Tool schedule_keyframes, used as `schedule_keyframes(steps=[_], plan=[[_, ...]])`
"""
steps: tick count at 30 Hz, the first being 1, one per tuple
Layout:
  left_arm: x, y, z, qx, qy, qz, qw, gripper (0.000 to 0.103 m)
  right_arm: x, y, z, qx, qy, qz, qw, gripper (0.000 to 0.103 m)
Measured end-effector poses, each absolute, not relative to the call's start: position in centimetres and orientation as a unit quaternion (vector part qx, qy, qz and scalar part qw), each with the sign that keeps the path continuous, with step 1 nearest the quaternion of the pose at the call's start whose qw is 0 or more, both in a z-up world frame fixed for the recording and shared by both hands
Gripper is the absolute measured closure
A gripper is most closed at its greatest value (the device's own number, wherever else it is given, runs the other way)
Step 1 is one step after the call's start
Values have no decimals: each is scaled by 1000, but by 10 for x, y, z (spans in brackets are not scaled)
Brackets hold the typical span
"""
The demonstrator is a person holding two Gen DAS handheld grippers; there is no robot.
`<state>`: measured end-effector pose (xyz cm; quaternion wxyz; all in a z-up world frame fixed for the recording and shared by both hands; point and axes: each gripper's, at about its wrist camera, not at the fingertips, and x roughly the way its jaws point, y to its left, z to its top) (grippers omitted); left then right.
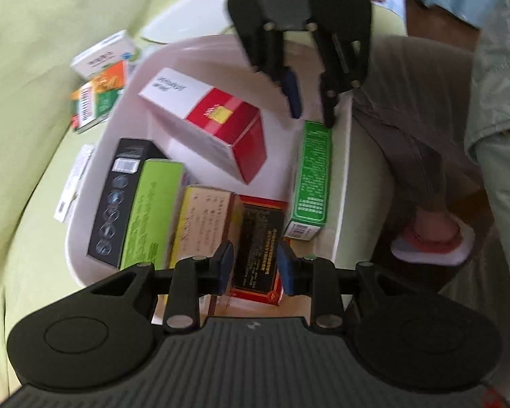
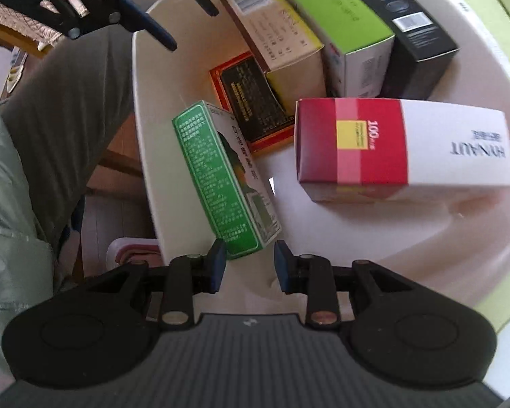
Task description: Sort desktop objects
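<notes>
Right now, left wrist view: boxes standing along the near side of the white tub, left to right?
Black box with icon column → lime-green box → pale yellow box → red-bordered black box → dark green box.

Green box (image 2: pixel 221 183) (tilted) in white bin (image 2: pixel 357 238)

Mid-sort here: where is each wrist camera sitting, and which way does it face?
Left wrist: above the white bin, looking down; own open tongs over the red-and-black box, right tongs opposite, trouser leg and shoe beyond.
Right wrist: above the opposite bin rim, looking down; open tongs by the green box.
Shared: the bin, red-and-white box, green box.
</notes>
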<state>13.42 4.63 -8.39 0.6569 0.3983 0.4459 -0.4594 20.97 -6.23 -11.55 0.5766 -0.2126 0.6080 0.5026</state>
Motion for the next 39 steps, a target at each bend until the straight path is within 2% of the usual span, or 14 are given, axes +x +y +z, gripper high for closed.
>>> schedule_keyframes(steps=[5, 10, 21, 27, 35, 39], plan=[[135, 33, -100, 413, 445, -478, 635, 68, 213, -54, -128, -220, 621, 510, 553, 71], [135, 25, -109, 418, 446, -495, 618, 68, 212, -70, -126, -166, 619, 477, 602, 69], [138, 4, -124, 417, 436, -543, 583, 66, 204, -86, -124, -130, 613, 435, 647, 63], [140, -3, -131, 418, 444, -544, 576, 64, 193, -87, -117, -161, 604, 475, 620, 63], [140, -3, -133, 406, 450, -541, 583, 62, 184, -69, -120, -271, 599, 533, 532, 63], [144, -4, -134, 402, 453, -528, 595, 58, 179, -62, -119, -290, 591, 534, 531, 59]])
